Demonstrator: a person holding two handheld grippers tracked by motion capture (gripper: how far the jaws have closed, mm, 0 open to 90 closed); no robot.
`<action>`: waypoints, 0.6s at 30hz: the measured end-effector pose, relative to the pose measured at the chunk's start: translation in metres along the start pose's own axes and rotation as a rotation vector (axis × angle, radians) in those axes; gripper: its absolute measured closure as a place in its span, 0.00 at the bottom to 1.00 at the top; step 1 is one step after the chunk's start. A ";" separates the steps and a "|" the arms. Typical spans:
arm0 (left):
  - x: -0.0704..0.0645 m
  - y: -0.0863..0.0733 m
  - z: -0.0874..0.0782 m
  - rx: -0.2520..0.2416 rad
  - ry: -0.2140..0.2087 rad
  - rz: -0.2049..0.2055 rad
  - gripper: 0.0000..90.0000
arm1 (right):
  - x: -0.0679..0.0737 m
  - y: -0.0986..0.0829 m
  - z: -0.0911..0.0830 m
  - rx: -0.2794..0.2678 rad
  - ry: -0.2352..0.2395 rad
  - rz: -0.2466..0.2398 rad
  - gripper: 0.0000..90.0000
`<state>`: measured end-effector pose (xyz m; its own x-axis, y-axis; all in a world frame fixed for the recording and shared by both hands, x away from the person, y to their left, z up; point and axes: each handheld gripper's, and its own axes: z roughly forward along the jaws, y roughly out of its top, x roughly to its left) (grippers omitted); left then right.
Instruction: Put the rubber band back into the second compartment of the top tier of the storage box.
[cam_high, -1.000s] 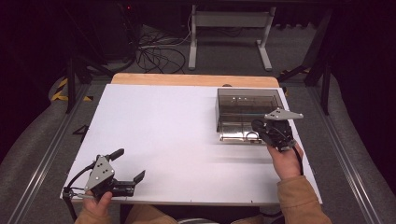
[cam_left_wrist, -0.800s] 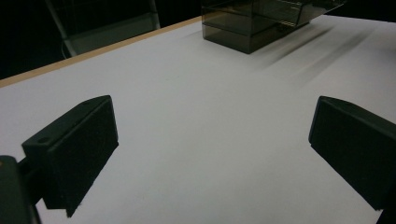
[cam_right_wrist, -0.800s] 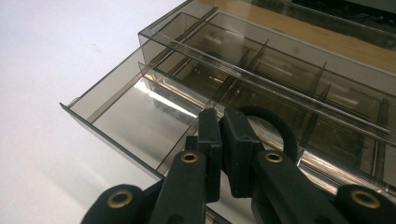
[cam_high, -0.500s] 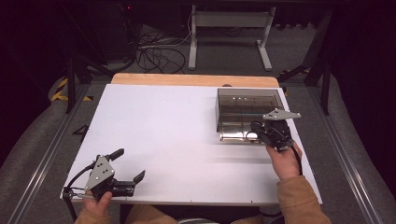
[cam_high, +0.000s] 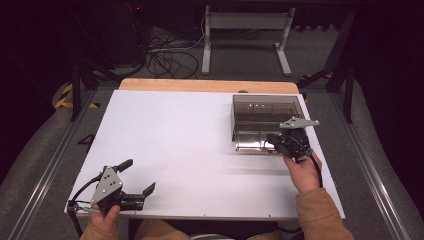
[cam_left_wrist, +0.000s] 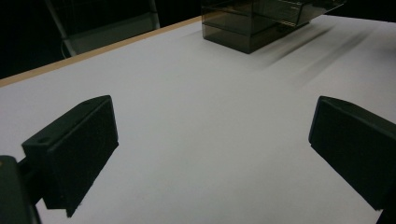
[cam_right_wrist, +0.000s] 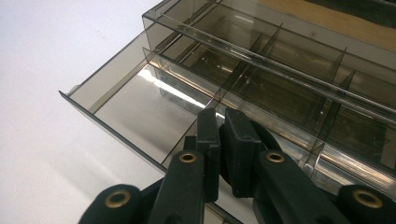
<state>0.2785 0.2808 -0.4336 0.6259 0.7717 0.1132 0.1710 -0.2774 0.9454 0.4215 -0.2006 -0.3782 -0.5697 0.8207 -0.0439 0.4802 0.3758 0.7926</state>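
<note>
Drawer (cam_right_wrist: 135, 112) of smoked-plastic organizer box (cam_high: 267, 117), pulled out; right gripper (cam_right_wrist: 219, 122) closed on its divider, contact hidden; left gripper (cam_high: 137, 177) wide apart, empty.

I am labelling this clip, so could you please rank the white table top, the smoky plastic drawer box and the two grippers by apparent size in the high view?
1. white table top
2. drawer box
3. left gripper and right gripper: they look about alike, so unranked.

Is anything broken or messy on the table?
Nothing looks broken or spilled. The smoky plastic drawer box has its bottom drawer sticking out, with the right tongs pinched on the drawer's divider. The left tongs are open.
</note>
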 end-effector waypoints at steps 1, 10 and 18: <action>0.000 0.000 0.000 0.000 0.000 0.000 0.02 | 0.000 0.000 0.000 0.000 -0.001 -0.001 0.94; 0.000 0.000 0.000 -0.001 0.000 -0.004 0.02 | -0.002 0.000 -0.003 -0.042 0.012 -0.004 0.74; 0.000 0.000 0.000 -0.003 0.003 -0.002 0.02 | -0.001 0.001 -0.012 -0.098 0.048 -0.034 0.51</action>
<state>0.2787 0.2805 -0.4334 0.6237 0.7735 0.1125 0.1693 -0.2742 0.9467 0.4149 -0.2059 -0.3701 -0.6164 0.7862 -0.0444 0.3938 0.3566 0.8472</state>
